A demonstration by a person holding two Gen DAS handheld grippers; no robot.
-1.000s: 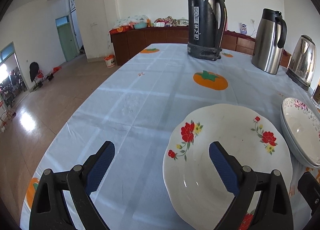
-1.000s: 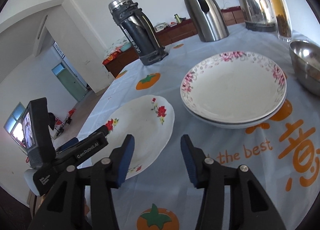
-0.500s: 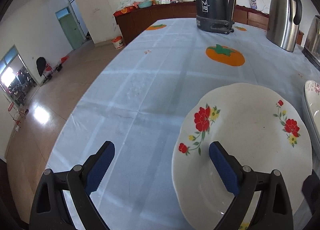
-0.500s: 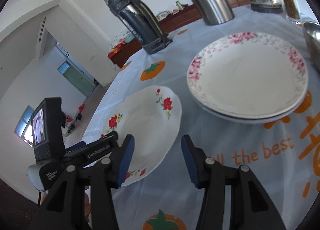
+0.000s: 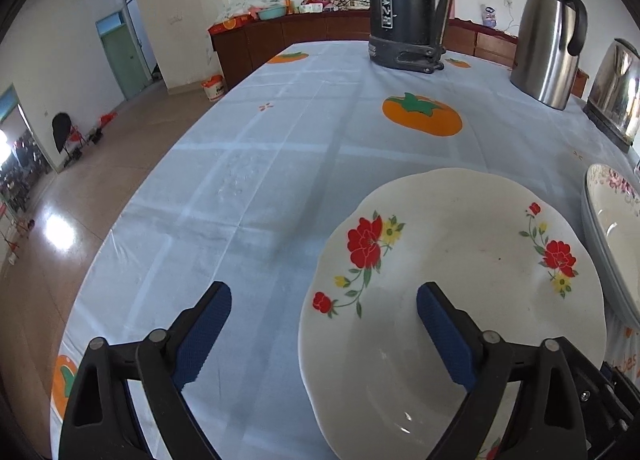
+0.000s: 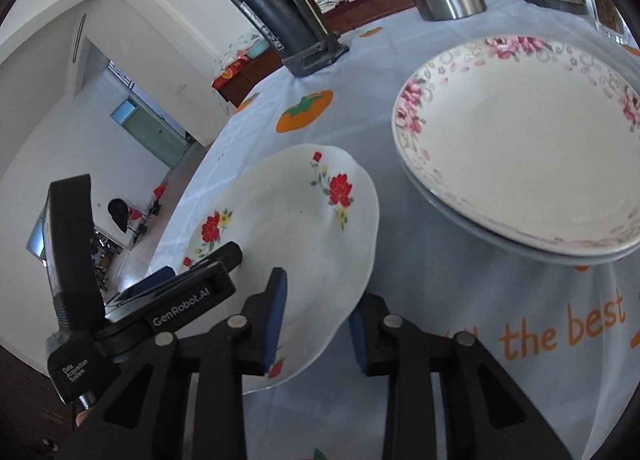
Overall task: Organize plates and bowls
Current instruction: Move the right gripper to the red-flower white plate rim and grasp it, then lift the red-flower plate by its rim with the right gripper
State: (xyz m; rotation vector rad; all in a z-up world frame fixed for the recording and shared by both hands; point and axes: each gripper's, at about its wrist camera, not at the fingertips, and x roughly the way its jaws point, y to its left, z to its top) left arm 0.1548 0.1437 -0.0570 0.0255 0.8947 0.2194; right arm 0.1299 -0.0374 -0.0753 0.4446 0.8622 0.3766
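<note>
White porcelain with red flowers is your concern now: the red-flowered plate [image 5: 452, 284] lies on the blue-grey tablecloth [image 5: 256, 188] near you, just left of the pink-rimmed stack [image 6: 520, 148] of plates, with a narrow strip of cloth between them.

Your left gripper [image 5: 324, 332] is spread wide and holds nothing. Its right finger hangs over the plate's well and its left finger over bare cloth, so the plate's left rim sits between them. Your right gripper [image 6: 316, 316] is about half open, also empty, and straddles the plate's near right rim: one pad over the inside, the other outside the edge. Whether either pad touches the porcelain you cannot tell from these views.

By my reading you are at the grasp step, ahead of lifting this plate onto the stack. The next move calls for closing on the rim squarely, then raising it enough to clear the stack's lip before carrying it right.

As for orientation, the plate faces up and lies flat or nearly so. It is round with a scalloped edge, so it has no real long axis; the two big sprays sit at left and far right.
</note>
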